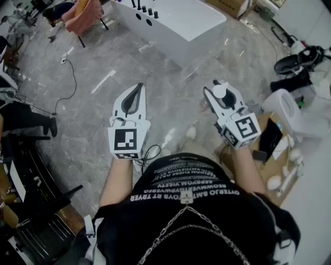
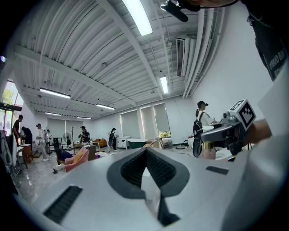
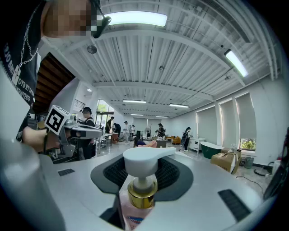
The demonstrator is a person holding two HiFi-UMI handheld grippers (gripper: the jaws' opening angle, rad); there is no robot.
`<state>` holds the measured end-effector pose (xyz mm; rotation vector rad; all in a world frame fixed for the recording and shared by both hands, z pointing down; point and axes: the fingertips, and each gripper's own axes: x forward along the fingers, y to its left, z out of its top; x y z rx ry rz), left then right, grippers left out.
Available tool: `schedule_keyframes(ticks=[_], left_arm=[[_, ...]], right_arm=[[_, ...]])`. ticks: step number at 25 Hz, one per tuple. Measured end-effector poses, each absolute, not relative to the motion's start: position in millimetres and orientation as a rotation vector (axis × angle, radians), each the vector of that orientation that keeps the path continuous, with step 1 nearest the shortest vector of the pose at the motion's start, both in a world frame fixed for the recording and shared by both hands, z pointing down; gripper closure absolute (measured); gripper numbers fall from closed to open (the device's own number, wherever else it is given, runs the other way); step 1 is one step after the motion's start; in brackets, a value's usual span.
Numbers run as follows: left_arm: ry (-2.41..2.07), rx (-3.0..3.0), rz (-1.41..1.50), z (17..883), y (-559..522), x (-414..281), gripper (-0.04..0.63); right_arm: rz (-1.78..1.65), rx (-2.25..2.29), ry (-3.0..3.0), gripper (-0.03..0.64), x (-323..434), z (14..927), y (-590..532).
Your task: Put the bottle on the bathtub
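A pump bottle (image 3: 141,195) with a white pump head, gold collar and pink body stands upright between the jaws of my right gripper (image 3: 143,170), which is shut on it. From above, the bottle's white pump head (image 1: 220,92) shows at the tip of the right gripper (image 1: 216,88), held level over the grey floor. My left gripper (image 1: 138,89) is beside it, level, its jaw tips together and nothing between them. The left gripper (image 2: 145,152) looks out into the hall. A white bathtub (image 1: 181,20) with black fittings on its rim stands ahead, at the top of the head view.
A white toilet (image 1: 287,109) and flat cardboard (image 1: 269,171) with small white items lie at the right. A black cable (image 1: 70,83) trails over the floor on the left, near a pink chair (image 1: 85,15) and dark furniture (image 1: 31,207). Several people stand far off in the hall.
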<state>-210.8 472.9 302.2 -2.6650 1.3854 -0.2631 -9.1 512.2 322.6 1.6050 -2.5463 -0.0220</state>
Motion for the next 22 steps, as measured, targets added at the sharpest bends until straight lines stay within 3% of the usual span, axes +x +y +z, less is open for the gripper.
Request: schedule_keyframes(ticks=[22], left_arm=[[1.346,-2.66,-0.273,299.5,483.2,-204.0,0.594]], right_arm=[[-0.011,1.584,-2.583,0.471,-13.4,321.5,526.8]])
